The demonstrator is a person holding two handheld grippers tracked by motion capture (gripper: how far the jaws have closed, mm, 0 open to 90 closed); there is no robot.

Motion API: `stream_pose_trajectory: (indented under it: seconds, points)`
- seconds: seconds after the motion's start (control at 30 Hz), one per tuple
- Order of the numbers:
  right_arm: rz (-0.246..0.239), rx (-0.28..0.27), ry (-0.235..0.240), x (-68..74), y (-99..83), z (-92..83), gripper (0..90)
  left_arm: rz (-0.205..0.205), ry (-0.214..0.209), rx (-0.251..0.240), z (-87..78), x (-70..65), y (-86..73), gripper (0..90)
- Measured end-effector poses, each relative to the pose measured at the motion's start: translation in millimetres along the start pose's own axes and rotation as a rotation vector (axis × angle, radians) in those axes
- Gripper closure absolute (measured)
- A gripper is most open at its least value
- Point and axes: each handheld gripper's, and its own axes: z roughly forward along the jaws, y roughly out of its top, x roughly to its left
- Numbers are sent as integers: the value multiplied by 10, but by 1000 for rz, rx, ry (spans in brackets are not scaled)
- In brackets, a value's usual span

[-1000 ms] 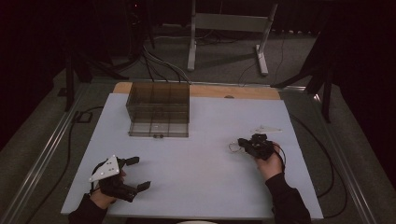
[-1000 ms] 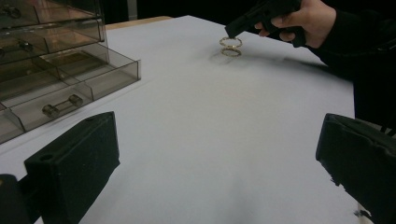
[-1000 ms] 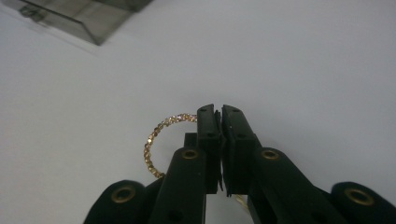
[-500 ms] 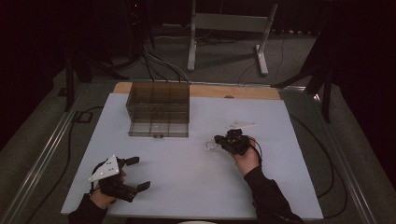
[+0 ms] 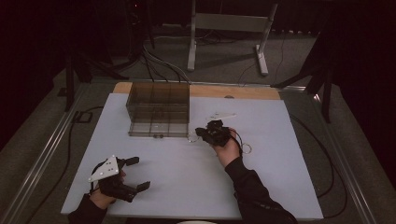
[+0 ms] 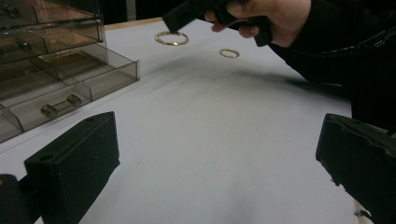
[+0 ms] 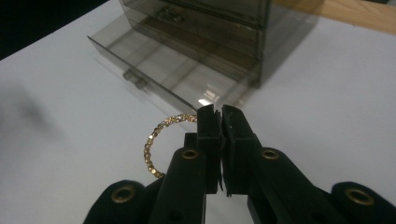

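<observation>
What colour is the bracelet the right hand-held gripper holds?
Gold, beaded bracelet; clearest in the right gripper view.

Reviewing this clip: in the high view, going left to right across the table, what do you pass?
Left gripper → drawer box → gold bangle held by the right gripper → second ring lying on the table.

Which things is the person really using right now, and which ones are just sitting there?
In use:
- right gripper, shut on the gold ring
- smoky plastic drawer box, bottom drawer open, close ahead of the ring

Just lying about:
- second gold ring on the table
- white strip on the table
- left gripper, open, holding nothing
</observation>
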Motion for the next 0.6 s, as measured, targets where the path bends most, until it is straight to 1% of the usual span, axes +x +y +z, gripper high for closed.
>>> stream_pose_trajectory:
  seconds: [0.13, 0.2, 0.37, 0.5, 0.6]
  points:
    - [-8, 6, 10, 81, 84, 99, 872, 2, 0, 4, -3, 3, -1, 5]
    - [-9, 9, 16, 117, 122, 151, 872, -1, 0, -2, -5, 6, 0, 5]
    - [-17, 10, 20, 215, 210, 282, 872, 2, -2, 2, -3, 5, -2, 5]
    - [-23, 19, 24, 306, 282, 415, 872, 4, -3, 7, -2, 3, -4, 5]
    - [-24, 20, 28, 376, 335, 512, 872, 0, -3, -1, -5, 4, 1, 5]
